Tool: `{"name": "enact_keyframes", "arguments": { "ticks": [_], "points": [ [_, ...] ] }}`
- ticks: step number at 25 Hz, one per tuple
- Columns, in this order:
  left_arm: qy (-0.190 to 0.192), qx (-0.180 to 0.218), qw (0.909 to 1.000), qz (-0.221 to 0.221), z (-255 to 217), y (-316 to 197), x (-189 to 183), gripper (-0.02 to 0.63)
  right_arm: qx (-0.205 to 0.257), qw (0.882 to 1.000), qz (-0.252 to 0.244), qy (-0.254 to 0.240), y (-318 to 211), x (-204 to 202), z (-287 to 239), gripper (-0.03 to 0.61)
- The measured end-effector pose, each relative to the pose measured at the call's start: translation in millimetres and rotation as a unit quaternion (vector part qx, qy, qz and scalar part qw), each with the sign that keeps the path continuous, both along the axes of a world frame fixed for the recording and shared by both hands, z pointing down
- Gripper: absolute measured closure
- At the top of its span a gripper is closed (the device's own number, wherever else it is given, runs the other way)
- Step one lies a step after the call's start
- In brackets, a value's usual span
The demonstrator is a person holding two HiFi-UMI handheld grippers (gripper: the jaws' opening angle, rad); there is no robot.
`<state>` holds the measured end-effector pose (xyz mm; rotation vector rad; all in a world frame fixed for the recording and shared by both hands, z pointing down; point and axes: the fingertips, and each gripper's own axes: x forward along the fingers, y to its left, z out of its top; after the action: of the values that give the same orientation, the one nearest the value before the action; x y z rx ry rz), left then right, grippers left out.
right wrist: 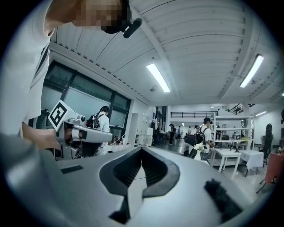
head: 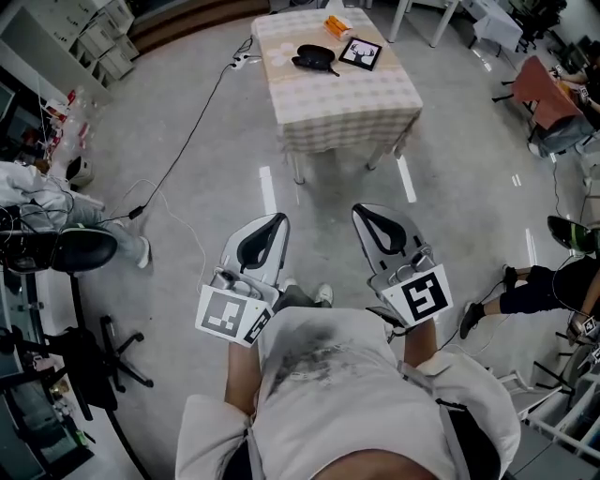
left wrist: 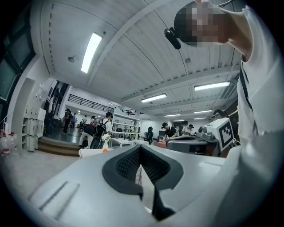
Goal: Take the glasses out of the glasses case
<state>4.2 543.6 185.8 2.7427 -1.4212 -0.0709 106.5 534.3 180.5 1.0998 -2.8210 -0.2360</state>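
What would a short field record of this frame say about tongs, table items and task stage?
left tongs: shut, empty, held near the body
right tongs: shut, empty, held near the body
table: well ahead of both, checked cloth
on table: black glasses case, framed picture, orange item
task stage: not begun; nothing touches the case

Pale grey shells and black pads on the left gripper (head: 272, 225) and the right gripper (head: 367, 217), each with black-and-white square markers. Ahead, a cream-and-beige checked tablecloth (head: 347, 103) carries a black glasses case (head: 316, 58), an orange object (head: 337, 25) and a black-framed picture (head: 360, 53). Plain grey floor (head: 450, 216) all round.
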Motion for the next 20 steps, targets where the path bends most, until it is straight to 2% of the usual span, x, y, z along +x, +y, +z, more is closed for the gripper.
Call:
{"name": "enact_keyframes", "arguments": {
  "ticks": [9, 20],
  "points": [
    [0.001, -0.004, 0.9999, 0.011, 4, -31, -10, 0.606, -0.008, 1.000, 0.006, 0.008, -31, -14, 4, 0.561],
    [-0.003, -0.011, 0.9991, 0.041, 11, -102, -36, 0.606, -0.015, 0.999, 0.028, 0.021, -98, -47, 9, 0.561]
  ]
}}
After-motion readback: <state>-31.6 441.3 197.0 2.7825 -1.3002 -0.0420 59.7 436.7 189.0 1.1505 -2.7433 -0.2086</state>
